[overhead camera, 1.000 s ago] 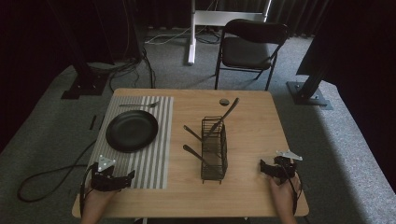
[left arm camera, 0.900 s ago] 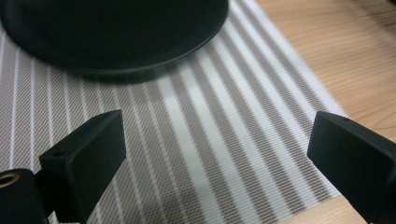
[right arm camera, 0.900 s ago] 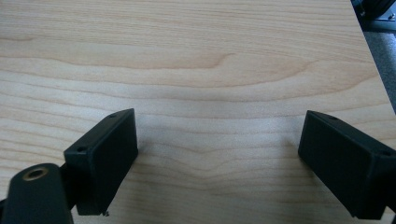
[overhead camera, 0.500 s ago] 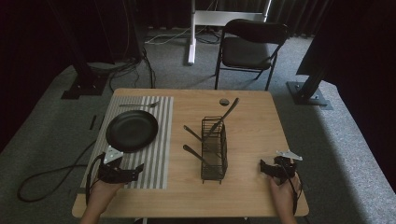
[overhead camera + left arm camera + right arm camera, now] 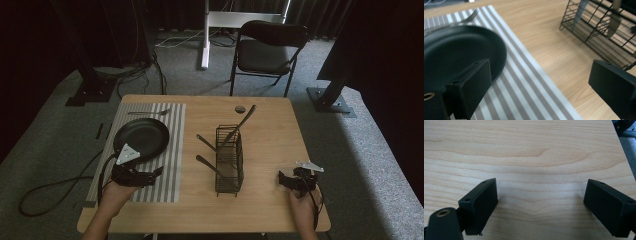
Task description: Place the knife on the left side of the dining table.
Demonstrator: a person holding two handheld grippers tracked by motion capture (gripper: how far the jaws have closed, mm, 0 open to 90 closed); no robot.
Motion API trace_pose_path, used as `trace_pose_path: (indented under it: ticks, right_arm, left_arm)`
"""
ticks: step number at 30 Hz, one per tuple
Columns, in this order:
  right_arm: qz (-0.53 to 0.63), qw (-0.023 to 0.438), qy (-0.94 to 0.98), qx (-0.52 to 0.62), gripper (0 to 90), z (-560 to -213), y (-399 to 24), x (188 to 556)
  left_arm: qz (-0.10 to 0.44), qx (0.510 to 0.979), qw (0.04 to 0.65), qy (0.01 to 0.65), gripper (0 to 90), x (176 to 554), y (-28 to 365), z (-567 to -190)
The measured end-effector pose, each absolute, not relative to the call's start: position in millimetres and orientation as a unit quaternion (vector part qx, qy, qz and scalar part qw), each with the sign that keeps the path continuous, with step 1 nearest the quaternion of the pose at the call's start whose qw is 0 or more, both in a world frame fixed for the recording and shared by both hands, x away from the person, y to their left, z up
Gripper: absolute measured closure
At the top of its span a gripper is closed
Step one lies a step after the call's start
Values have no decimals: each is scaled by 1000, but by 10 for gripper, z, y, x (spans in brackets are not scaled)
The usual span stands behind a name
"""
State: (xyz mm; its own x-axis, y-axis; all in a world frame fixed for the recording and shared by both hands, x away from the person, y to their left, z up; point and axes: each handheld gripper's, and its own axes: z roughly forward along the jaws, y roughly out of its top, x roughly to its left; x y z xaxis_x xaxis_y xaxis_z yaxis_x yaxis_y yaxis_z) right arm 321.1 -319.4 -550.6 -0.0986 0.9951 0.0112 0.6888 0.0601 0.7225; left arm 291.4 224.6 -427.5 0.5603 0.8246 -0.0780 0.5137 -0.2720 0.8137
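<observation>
Left gripper view — left gripper point(image 5: 541, 85) wide-jawed beside black plate point(image 5: 459, 52)

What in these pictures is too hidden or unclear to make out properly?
- Small dark round object on the far table edge, high view: too small to identify.
- Utensils in the wire rack, left gripper view: cut off by the top edge and blurred.
- Fork behind the black pan, left gripper view: its handle is hidden by the pan rim.
</observation>
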Motion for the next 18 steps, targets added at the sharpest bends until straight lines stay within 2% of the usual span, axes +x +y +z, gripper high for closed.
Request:
trace_pose_path:
  ticks: [18]
  right_arm:
    - [295, 260, 680, 619, 111, -5506, -3193, 3211]
  left_arm:
    - [165, 787, 450, 388, 48, 3117, 1860, -4029]
